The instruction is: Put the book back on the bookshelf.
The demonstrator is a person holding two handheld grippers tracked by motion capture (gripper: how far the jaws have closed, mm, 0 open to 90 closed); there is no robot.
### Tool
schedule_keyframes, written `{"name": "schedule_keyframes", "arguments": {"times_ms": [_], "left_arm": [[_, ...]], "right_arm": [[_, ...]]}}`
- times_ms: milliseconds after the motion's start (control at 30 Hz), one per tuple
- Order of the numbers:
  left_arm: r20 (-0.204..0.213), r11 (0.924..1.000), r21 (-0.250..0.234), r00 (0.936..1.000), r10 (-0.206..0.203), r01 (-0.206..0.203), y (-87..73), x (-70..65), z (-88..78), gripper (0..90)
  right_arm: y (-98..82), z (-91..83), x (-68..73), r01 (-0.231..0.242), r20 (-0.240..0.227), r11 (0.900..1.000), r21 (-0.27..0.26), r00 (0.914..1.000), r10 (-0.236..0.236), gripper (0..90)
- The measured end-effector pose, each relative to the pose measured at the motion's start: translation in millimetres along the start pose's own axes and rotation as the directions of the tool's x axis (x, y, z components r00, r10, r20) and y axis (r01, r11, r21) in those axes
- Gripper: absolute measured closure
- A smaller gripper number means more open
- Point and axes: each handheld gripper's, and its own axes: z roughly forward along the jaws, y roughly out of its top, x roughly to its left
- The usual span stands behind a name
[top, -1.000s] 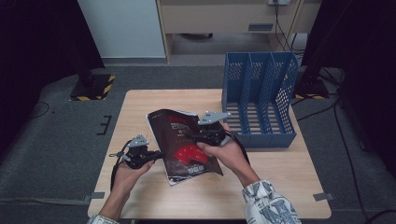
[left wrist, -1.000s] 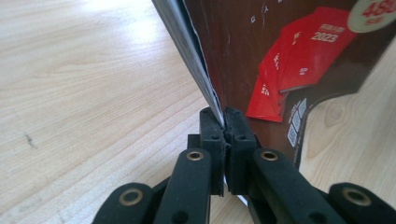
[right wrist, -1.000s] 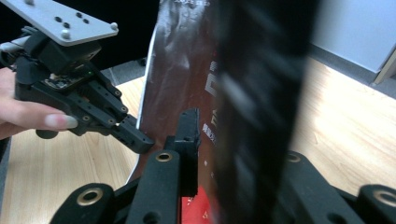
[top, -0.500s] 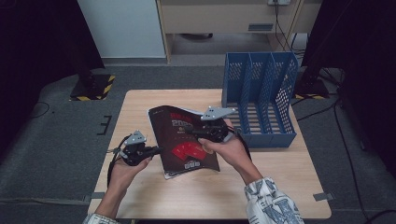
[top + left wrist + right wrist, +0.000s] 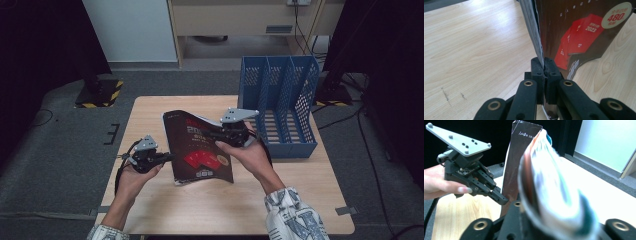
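Magazine (image 5: pixel 200 150) upright, spine toward viewer

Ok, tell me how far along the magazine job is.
Done: the magazine is gripped at both edges; the left claw is shut on its left edge, and the right claw, whose jaws have just been closing, is clamped on its right side with pages bulging between them. In hand: it is raised on the table, cover bowed. Left: it probably goes into the blue file rack, whose slots look empty.

Magazine (image 5: pixel 554 185) curls — left gripper (image 5: pixel 501 199) clamps edge.
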Motion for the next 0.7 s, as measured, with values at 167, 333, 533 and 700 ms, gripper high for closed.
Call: {"name": "schedule_keyframes", "arguments": {"times_ms": [167,333,533,700], "left_arm": [[0.004,1.0000,0.005,1.0000,0.006,-0.006,2.6,2.0,0.3,87.7],[0.002,0.9998,0.009,0.9998,0.019,-0.019,4.7,0.5,-0.1,87.7],[0.012,0.9998,-0.002,0.9997,0.022,-0.022,2.1,1.7,-1.2,87.7],[0.020,0.9999,-0.012,0.9998,0.009,-0.009,1.1,2.9,-0.5,87.4]], "right_arm": [[0.5,-0.6,-1.1,-0.002,-0.002,1.000,-0.003,1.0000,0.002,82.2],[2.9,1.5,1.0,-0.012,-0.015,1.000,-0.021,0.9998,0.012,76.4],[2.9,1.3,1.0,-0.002,-0.004,1.000,-0.026,1.0000,0.002,85.1],[1.5,-0.6,-0.1,-0.007,0.019,0.999,-0.034,0.9998,0.007,86.9]]}}
